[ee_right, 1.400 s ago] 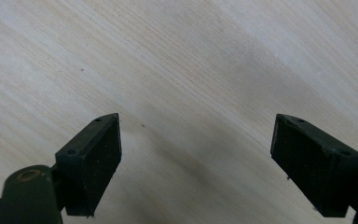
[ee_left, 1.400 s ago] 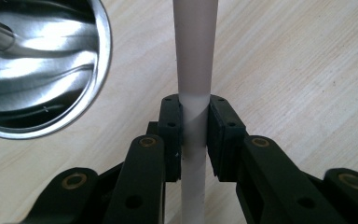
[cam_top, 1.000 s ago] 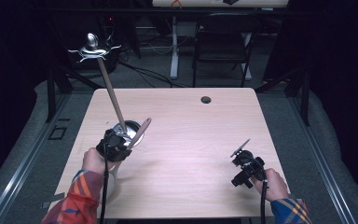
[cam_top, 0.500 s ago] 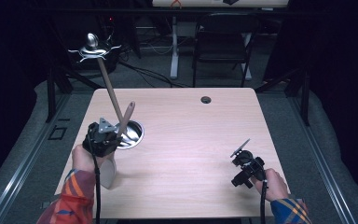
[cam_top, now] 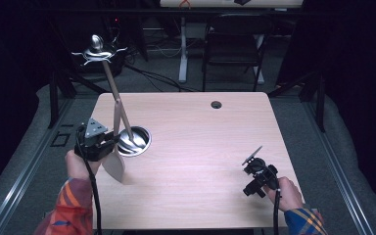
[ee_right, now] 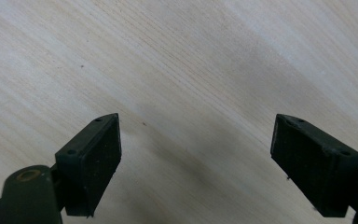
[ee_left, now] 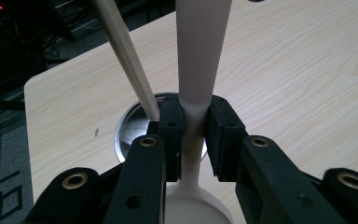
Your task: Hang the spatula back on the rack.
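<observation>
Where jaws meet, spatula [ee_left: 196,116] neck clamped in left hand-held gripper [ee_left: 196,135].

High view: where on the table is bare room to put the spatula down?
The wide middle of the table, between the metal base and the right gripper, lies bare, as does the far edge around the grommet. It is crowded at the left, where the left gripper holds the spatula beside the stand's rod.

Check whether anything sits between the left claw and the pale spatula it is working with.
Nothing does: the left claw is already shut on the spatula, pads pressing its narrow neck. A wooden rod leans just beside it, rising out of the round metal holder, but it is not between the pads.
</observation>
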Tool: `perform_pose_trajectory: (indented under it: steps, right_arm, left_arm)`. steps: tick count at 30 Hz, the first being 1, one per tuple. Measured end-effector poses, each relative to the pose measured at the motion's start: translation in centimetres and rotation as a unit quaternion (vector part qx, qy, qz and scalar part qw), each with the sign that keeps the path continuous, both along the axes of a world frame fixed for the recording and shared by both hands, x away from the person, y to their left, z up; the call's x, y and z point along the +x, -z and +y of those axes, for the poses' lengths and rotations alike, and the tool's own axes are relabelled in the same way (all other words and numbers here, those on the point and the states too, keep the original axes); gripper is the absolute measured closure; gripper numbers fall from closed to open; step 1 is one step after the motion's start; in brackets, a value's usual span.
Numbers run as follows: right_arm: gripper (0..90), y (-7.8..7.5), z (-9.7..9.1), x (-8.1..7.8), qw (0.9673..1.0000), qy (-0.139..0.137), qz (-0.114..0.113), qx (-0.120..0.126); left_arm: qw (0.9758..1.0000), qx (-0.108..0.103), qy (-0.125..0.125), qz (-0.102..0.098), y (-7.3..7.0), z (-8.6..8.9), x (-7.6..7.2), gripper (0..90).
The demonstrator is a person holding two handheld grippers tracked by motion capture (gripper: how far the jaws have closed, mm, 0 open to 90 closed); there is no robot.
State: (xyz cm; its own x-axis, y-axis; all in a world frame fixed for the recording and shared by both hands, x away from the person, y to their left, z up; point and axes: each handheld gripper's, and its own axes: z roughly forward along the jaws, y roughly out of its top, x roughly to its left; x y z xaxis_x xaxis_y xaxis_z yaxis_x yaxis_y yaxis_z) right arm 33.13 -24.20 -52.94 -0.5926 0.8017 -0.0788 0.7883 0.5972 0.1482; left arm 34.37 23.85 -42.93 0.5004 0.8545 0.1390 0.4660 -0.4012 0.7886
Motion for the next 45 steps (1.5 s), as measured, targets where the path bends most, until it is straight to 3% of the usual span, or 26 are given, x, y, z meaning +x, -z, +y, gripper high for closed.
perform_pose_trajectory:
  steps: [12, 15, 17, 23, 36, 45]
  right_arm:
    - [15.7, 0.0, 0.0, 0.0, 1.0000, 0.000, 0.002, 0.002]
    - [15.7, 0.2, 0.0, -0.2, 0.9998, 0.008, -0.005, 0.015]
    - [15.7, 0.1, 0.0, -0.1, 1.0000, 0.003, -0.004, 0.005]
    - [15.7, 0.2, -0.1, -0.2, 0.9999, 0.007, -0.003, 0.008]
    - [15.7, 0.2, -0.1, -0.3, 1.0000, 0.007, 0.004, 0.000]
    - [15.7, 0.1, -0.3, -0.3, 1.0000, 0.005, 0.003, -0.003]
  left_arm:
    - [0.9994, -0.024, -0.010, -0.023, -1.0, 0.9, -0.3, 77.1]
    - [0.9992, -0.028, -0.013, -0.026, -1.3, 1.2, -0.3, 77.1]
    - [0.9989, -0.031, -0.016, -0.030, -1.4, 1.4, -0.3, 77.1]
    - [0.9982, -0.040, -0.023, -0.038, -2.0, 1.9, -0.3, 77.1]
    - [0.9952, -0.065, -0.044, -0.057, -3.4, 3.6, 0.0, 77.1]
    - [0.9927, -0.080, -0.052, -0.074, -4.5, 3.7, 0.7, 77.1]
